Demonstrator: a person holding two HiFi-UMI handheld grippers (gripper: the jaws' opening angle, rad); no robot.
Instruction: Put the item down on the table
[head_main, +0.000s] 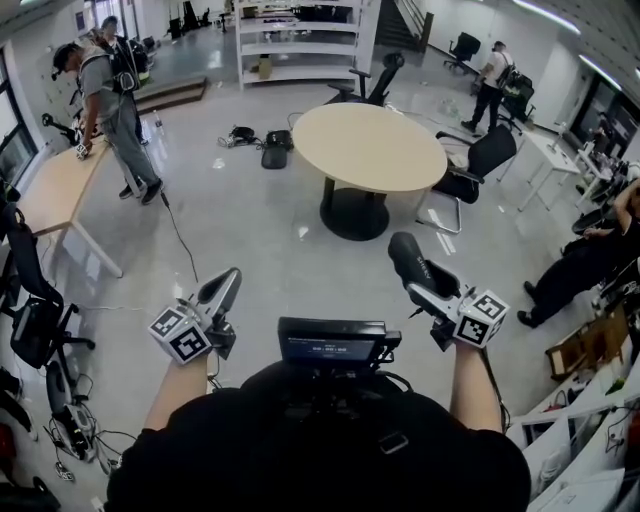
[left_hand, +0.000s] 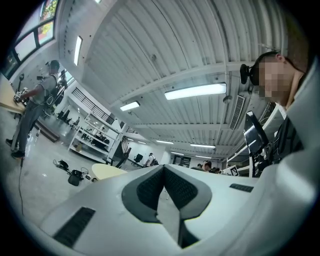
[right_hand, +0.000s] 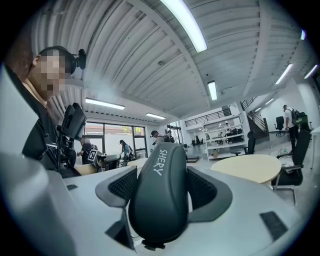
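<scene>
The right gripper (head_main: 438, 292) grasps the dark item (right_hand: 160, 200) between its fingers (right_hand: 117, 186). The item's long axis runs along them, aimed level at the round desk (head_main: 370, 150) well ahead. The left gripper (head_main: 222, 288) is clenched and empty.

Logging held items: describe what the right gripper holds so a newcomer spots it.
In the head view, below the round beige table, find the right gripper. Its jaws clamp a dark rounded case with white SHERY lettering; the left gripper holds nothing.
</scene>
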